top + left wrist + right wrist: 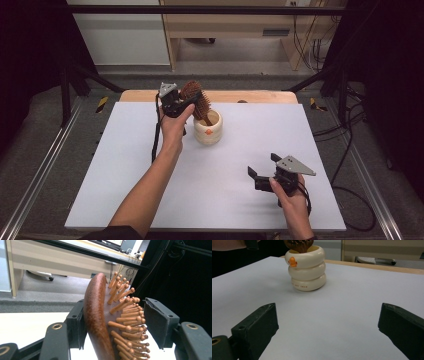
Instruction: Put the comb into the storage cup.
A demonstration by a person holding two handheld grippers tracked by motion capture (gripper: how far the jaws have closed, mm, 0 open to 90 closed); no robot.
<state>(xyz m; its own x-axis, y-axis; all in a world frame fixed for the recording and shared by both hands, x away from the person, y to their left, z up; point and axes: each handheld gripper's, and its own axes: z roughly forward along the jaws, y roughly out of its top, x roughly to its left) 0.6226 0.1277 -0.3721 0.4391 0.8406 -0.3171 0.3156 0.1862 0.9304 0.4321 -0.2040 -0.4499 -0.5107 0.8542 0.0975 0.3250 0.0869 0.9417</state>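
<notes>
Hairbrush (pixel 195 96) between left gripper (pixel 187 101) fingers; forearm outstretched.

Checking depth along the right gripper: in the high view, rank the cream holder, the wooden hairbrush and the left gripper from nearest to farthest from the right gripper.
1. cream holder, mid-table, up-left of the right gripper.
2. wooden hairbrush, standing in the holder, leaning back-left.
3. left gripper, around the brush head; too close to the brush to call.

Left gripper (pixel 196 102), right gripper (pixel 261 172) — black jaws; grey triangular plates; brass screws; trailing cables.
</notes>
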